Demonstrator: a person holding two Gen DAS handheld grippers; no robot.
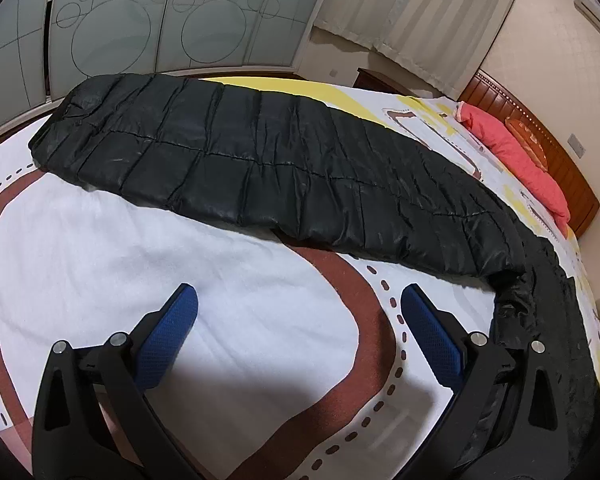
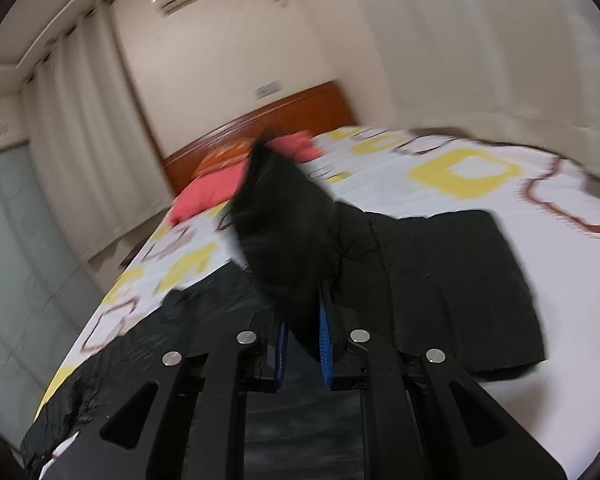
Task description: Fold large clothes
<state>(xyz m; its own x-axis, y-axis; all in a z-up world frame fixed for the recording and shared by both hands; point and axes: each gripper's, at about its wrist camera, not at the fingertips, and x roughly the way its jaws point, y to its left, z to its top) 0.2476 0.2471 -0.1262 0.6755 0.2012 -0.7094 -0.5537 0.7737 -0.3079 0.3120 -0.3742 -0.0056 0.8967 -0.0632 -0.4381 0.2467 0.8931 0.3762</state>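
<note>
Black puffer coat [image 1: 260, 168] laid long across the bed [image 1: 100, 248], narrowed lengthwise but not yet folded short. Right hand-held gripper [image 2: 304, 320] clamped on a lifted end of the coat; left hand-held gripper [image 1: 300, 320] spread apart, empty. Crosswise folds left to do, by the look of it.

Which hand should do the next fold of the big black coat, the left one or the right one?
Probably the right. The right gripper is already shut on a bunch of the black coat and lifts it above the bed. The left gripper is open and empty, over bare sheet.
</note>
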